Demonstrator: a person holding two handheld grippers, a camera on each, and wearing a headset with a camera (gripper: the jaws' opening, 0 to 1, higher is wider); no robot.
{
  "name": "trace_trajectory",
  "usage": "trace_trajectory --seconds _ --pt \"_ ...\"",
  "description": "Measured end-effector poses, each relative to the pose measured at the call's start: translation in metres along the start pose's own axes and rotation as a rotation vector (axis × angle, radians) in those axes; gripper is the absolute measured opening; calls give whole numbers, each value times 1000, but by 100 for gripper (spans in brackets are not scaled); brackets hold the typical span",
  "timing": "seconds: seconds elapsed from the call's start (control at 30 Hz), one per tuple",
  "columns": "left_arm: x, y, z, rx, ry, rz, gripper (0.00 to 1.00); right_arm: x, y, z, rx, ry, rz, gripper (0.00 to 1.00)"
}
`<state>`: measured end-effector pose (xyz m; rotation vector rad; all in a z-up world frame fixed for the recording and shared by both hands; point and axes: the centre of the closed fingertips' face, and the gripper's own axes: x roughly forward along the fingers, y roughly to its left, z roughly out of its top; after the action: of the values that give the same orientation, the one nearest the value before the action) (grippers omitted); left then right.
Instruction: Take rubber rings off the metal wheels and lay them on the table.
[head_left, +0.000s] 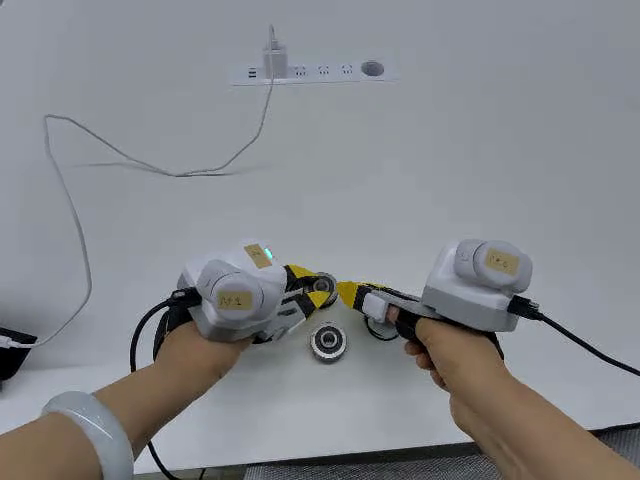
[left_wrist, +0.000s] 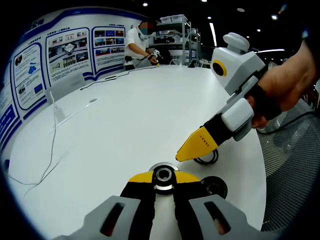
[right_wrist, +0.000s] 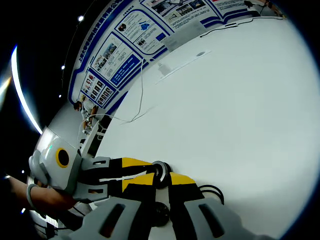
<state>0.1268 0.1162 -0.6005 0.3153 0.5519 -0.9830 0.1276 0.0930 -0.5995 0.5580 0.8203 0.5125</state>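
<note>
White tabletop (head_left: 420, 180) carries everything here. Far behind the small round metal wheel (left_wrist: 164, 175) that is being held, a white power strip (head_left: 315, 72) lies with a charger plugged in, and its thin white cable (head_left: 70, 200) loops away to the left of that wheel.

Just left of the wheel, the left gripper (head_left: 303, 287) – grey body, black jaws with yellow tips – has its jaws pressed in on the wheel from both sides, pinching it just above the table. Whether a rubber ring sits on this wheel cannot be told.

Nearer the person than the held wheel and slightly to its right, a second metal wheel with a dark rubber band around its rim (head_left: 328, 342) lies flat on the table, apart from both grippers.

Right of the held wheel, a loose black rubber ring (head_left: 381, 330) lies flat on the table, under the jaws of the right gripper (head_left: 350, 292). That gripper's yellow tips are drawn close together and point at the held wheel's rim, just beside it – whether they touch it or nip anything cannot be told.
</note>
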Motion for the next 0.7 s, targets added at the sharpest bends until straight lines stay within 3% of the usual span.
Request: trace_trajectory --seconds 0.7 --pt "1 0 -1 -3 1 1 13 13 -7 -7 156 26 34 15"
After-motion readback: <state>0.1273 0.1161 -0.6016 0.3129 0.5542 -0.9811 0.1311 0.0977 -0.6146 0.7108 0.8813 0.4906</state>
